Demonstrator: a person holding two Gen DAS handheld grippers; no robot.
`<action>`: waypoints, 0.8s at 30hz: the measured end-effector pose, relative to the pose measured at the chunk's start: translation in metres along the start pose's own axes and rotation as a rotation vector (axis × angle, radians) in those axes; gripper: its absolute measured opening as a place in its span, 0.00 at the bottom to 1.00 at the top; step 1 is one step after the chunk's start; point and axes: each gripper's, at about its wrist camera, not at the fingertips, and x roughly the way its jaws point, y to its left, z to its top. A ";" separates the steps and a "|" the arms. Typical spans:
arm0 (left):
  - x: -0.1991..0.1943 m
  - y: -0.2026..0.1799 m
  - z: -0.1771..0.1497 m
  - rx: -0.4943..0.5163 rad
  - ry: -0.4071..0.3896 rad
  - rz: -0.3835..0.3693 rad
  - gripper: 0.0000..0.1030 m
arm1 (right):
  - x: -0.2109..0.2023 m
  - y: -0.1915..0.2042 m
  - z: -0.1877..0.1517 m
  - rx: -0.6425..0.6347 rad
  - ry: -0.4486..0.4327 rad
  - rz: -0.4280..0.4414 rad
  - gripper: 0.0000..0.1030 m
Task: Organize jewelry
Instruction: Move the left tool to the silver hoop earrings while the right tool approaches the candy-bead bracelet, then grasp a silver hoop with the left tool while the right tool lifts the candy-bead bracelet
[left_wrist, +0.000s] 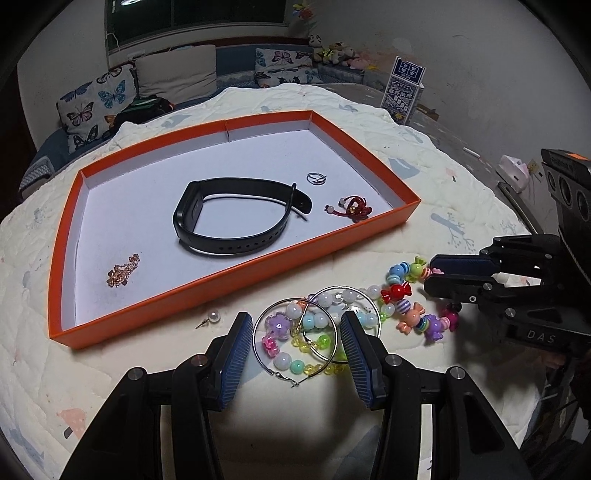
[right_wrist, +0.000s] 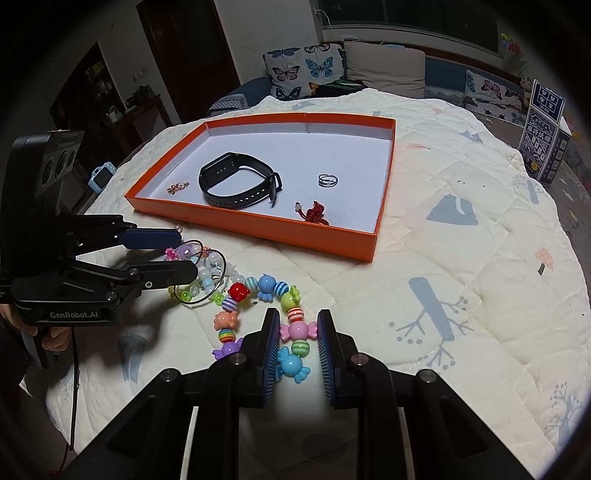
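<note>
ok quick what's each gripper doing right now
Left gripper: open, its jaws either side of the hoop earrings, holding nothing.
Right gripper: open around the candy bracelet, not clamped yet.

A cream quilted cover (right_wrist: 461, 258) printed with pale blue trees and small mushrooms lies over the surface. Behind it runs a sofa carrying butterfly-print cushions (left_wrist: 98, 105), a plain beige cushion (left_wrist: 177, 74) and a further butterfly cushion (left_wrist: 282, 68) to the right. Stuffed toys (left_wrist: 332, 51) sit in the far corner below a dark window (left_wrist: 195, 14). A tall blue-and-white printed carton (left_wrist: 404, 88) stands upright just beyond the cover's edge. In the right wrist view, a dark wooden door (right_wrist: 192, 55) and cluttered shelves (right_wrist: 96, 85) fill the left background, and a small light-blue device (right_wrist: 101, 177) rests near the cover's left edge.
</note>
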 end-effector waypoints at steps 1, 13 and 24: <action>-0.001 -0.001 0.000 0.004 -0.001 0.000 0.52 | 0.000 0.000 0.000 -0.001 0.001 0.000 0.23; 0.004 0.001 -0.005 0.013 -0.008 0.002 0.51 | 0.001 0.000 0.000 -0.007 -0.002 -0.006 0.23; -0.020 0.006 -0.006 -0.036 -0.076 0.016 0.50 | -0.014 0.007 0.003 -0.022 -0.038 -0.013 0.23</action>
